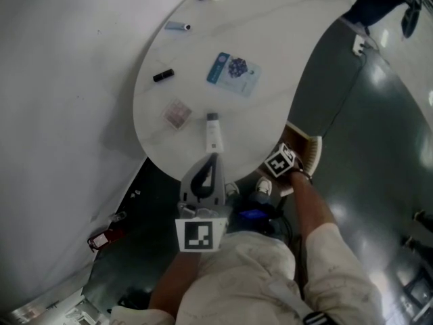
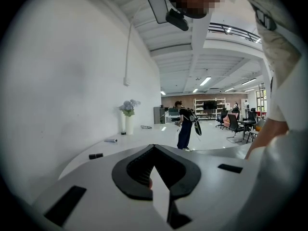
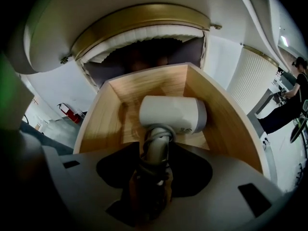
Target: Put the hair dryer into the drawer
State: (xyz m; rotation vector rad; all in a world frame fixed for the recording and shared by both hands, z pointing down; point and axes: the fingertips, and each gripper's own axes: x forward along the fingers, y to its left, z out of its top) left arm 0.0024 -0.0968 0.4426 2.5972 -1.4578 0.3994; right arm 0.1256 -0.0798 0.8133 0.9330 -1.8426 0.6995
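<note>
Right hand-held gripper (image 3: 155,162) grips the hair dryer (image 3: 173,114) by its handle, tilted steeply down so the body hangs just inside the open drawer (image 3: 103,117) under the desk's (image 1: 284,59) near edge, while the left hand-held gripper (image 1: 214,160) waits closed and empty.

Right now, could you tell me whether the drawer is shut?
No, the wooden drawer stands pulled open, with the right gripper holding the hair dryer between its walls.

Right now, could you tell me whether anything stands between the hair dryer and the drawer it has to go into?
Nothing visible does. The right claw holds the hair dryer by its handle over the open drawer, and the wooden floor and walls showing around it are bare.
</note>
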